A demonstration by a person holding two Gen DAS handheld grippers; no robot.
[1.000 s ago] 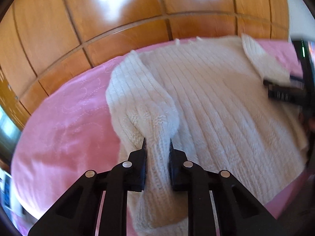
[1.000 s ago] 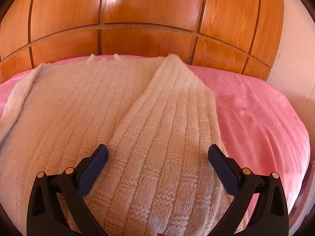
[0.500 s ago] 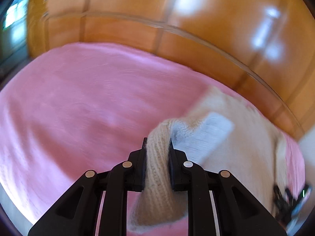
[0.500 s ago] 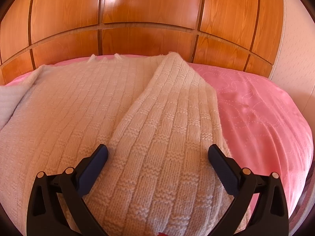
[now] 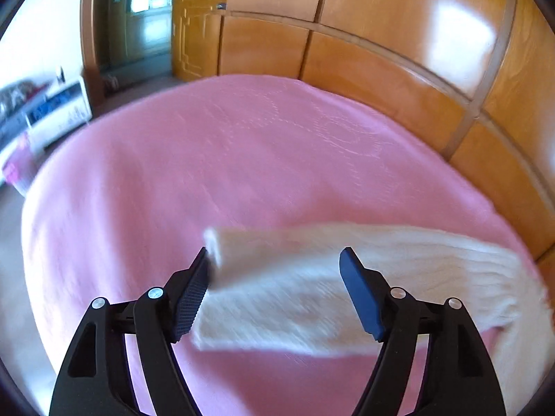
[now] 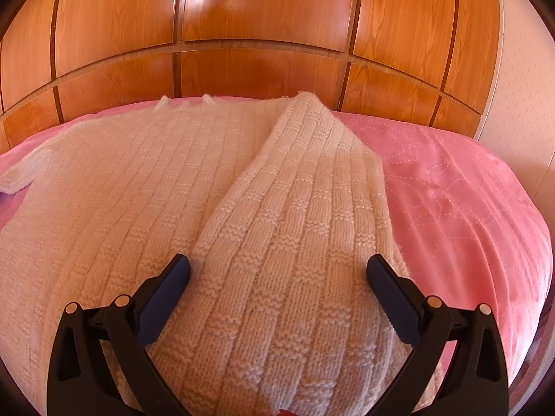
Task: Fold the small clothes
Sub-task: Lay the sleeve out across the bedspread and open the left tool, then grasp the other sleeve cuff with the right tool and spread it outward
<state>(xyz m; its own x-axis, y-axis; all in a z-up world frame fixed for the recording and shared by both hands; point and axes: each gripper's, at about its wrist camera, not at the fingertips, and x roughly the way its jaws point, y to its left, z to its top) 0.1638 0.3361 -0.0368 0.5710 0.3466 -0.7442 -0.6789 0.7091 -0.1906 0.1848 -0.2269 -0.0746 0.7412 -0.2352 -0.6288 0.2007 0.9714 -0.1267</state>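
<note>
Sweater sleeve (image 5: 277, 298), cream and knitted, lies stretched out sideways on the pink bedspread (image 5: 215, 159), its cuff end between the fingers of the left gripper (image 5: 275, 289). A second ago those fingers were pinched shut on this sleeve where it lay folded over the sweater's body; half a second ago they were still clamped and carrying it out over the bare pink cloth. Now the jaws are opening, and the sleeve sits loose between them, the left pad just beside the cuff and the right pad clear of the knit. The picture is smeared with motion, so I cannot tell whether the cuff has fully settled on the bed.

In the right wrist view, the right gripper (image 6: 277, 294) hangs where it was over the sweater (image 6: 138, 208), jaws spread wide and holding nothing. Beneath it the other sleeve (image 6: 305, 208) lies folded diagonally across the body, unchanged across all three moments. At the far left edge of that view the pulled-out sleeve now trails away off the body, where earlier it lay draped over it.

Farther off stand the wooden wardrobe panels (image 6: 260, 34), and in the left view a doorway (image 5: 145, 17) and a white unit (image 5: 59, 107) on the floor.

My reading: the left sleeve has been pulled straight and is being let go, a step of laying it flat before it is folded in neatly. The fold itself is not yet done on that side.
</note>
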